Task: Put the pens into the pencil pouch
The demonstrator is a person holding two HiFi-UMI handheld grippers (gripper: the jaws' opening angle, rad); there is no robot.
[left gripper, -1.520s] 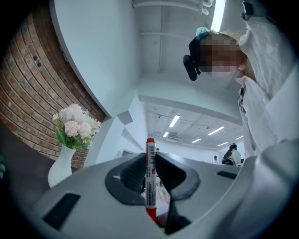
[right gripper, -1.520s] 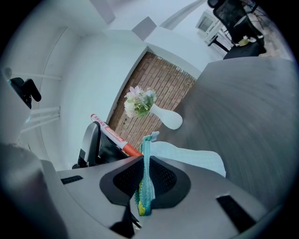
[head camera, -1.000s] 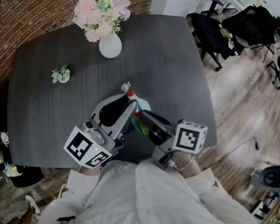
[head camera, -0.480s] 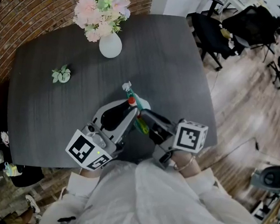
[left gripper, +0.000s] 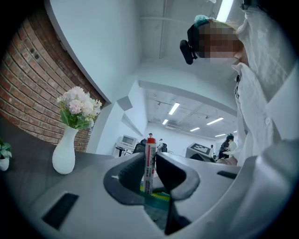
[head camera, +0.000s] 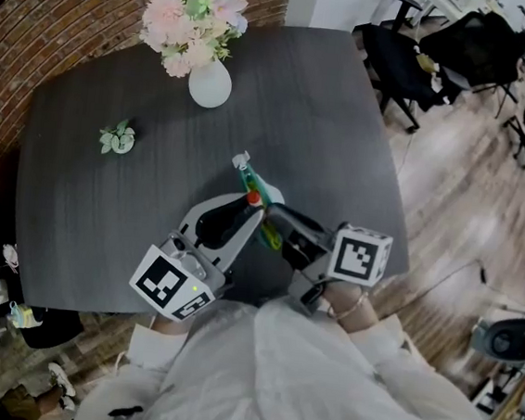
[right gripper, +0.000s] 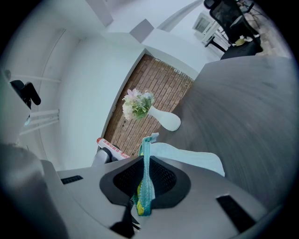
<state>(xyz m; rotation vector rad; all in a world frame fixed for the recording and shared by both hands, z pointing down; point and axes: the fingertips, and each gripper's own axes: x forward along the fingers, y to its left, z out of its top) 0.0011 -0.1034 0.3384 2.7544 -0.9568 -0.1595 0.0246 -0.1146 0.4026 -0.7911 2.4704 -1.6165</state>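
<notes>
- The left gripper [head camera: 242,214] is clenched on a slim white pen [left gripper: 149,158] with a red cap; the cylindrical barrel carries red print and stands upright between the dark, ribbed pads.
- The right gripper [right gripper: 143,179] pinches a thin strip of teal and yellow mesh, the edge of the pencil pouch [right gripper: 189,158], and holds it up.
- The pouch's body is soft, pale blue fabric lying on the table [head camera: 105,197], a matte dark grey top with fine wood grain.
- The pen's lower end meets the mesh edge; whether it is inside the pouch cannot be told.
- A smooth white vase [head camera: 209,85], bulbous with a narrow neck, holds pink flowers well apart from the pouch.
</notes>
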